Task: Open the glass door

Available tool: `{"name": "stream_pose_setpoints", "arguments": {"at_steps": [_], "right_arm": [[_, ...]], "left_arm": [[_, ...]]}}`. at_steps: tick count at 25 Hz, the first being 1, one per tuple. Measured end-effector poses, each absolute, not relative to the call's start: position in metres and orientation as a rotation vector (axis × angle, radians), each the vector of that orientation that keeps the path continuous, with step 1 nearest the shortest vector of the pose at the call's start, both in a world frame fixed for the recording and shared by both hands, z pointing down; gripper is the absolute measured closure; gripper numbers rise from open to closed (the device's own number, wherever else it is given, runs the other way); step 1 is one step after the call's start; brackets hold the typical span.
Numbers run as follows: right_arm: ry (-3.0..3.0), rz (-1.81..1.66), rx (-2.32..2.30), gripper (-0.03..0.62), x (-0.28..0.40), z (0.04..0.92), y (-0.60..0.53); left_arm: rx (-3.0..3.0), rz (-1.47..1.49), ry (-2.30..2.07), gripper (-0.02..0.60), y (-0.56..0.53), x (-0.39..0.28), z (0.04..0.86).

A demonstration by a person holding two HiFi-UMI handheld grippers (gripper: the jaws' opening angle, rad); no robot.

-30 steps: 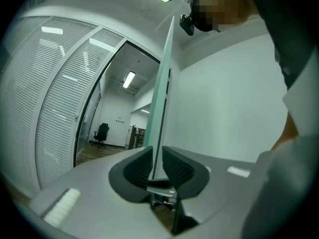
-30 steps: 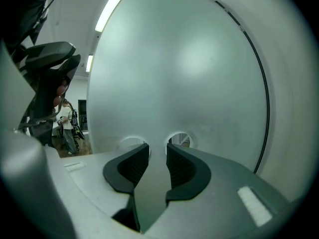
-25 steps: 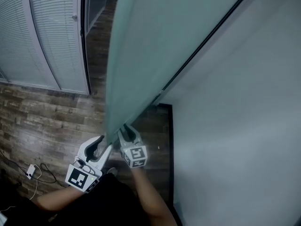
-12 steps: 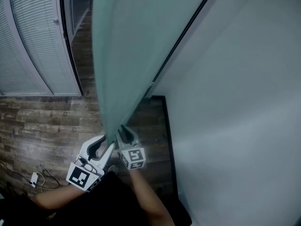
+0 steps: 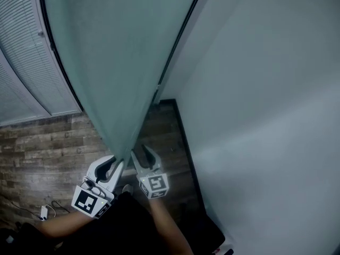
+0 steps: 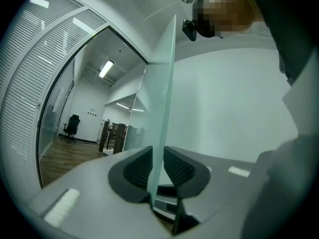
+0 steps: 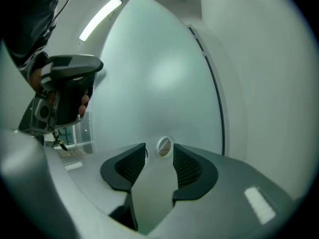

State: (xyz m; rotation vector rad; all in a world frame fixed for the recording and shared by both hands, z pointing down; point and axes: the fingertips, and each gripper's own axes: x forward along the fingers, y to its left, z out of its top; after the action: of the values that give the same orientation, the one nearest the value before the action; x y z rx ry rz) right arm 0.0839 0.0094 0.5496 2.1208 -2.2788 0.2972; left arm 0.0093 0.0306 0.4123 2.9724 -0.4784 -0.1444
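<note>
Slatted blinds stand at far left above the wood floor; the left tongs, just narrowed, clamp the frosted glass door by its free edge; the right tongs, just spread wide, hold nothing and face the pane's round fitting; a white wall rises at right.

On my head view, wood floor fills the lower left, with a white plug and its cable lying near the corner. Slatted blinds curve along the left edge. A plain pale wall takes the right side, with a dark strip at its foot. Through the left gripper view I make out a black office chair far off, desks to its right, and a lit ceiling light.
</note>
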Motion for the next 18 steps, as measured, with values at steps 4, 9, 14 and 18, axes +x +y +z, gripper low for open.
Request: {"name": "stream_pose_setpoints", "arguments": {"at_steps": [4,9,14,18], "right_arm": [[-2.235,0.26,2.226,0.434,0.095,0.534,0.039],[-2.143,0.247,2.321,0.434,0.086,0.524,0.067],[-2.083,0.224,2.371,0.434,0.073,0.513,0.085],[-2.003,0.2,2.485,0.434,0.078,0.494,0.104]], "left_arm": [[2.996,-0.148,-0.379,0.514,0.04,0.022,0.407],[2.994,-0.068,-0.269,0.508,0.047,0.029,0.409],[3.019,-0.045,-0.154,0.5,0.055,0.038,0.403],[3.0,-0.016,-0.052,0.492,0.061,0.047,0.404]]}}
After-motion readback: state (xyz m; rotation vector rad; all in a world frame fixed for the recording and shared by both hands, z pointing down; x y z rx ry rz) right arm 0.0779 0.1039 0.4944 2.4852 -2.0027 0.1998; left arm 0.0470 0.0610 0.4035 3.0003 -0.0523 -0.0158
